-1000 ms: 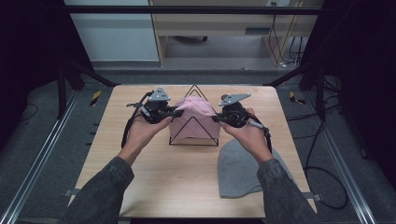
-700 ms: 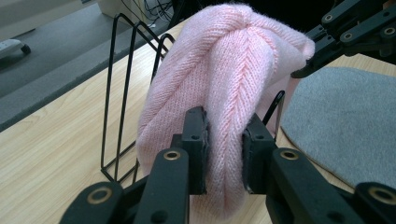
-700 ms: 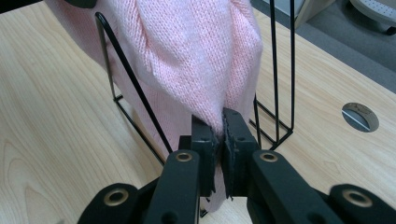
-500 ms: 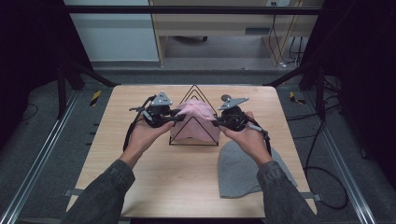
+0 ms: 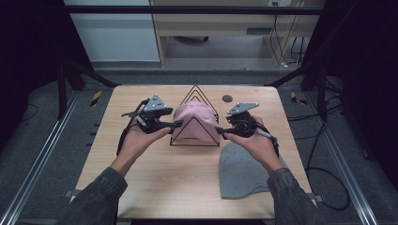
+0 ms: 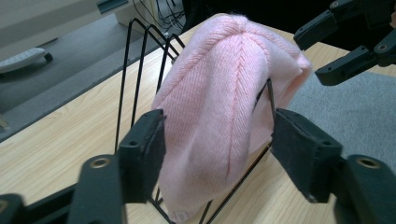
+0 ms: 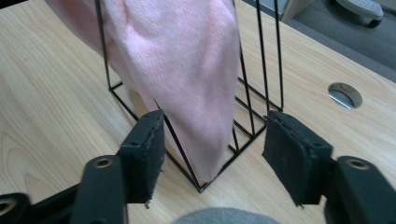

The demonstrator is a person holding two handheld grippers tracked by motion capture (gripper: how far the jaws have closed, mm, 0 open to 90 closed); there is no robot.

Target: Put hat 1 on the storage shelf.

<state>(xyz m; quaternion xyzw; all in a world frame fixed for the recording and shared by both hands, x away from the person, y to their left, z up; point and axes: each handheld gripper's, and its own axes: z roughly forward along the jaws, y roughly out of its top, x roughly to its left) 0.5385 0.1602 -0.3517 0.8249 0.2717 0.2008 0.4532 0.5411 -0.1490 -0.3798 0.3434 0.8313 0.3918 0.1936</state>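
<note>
High view: pink knit hat (image 5: 196,123) draped over black wire rack (image 5: 195,139), mid-table, a gripper at either side
Left gripper (image 5: 174,124) and right gripper (image 5: 221,132) flank the rack, jaws just opened and spread, pinching nothing, the hat between each pair untouched; hat apparently left hung to keep its shape. Grey hat (image 5: 244,172) lies flat by the right forearm, likely next

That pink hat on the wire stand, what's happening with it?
A person holds a gripper in each hand, one on each side of a pink knit hat draped over a black wire rack on the wooden table. The left gripper and right gripper have just been opening; the hat sits between the jaws unpinched. A grey hat lies flat nearby.
</note>
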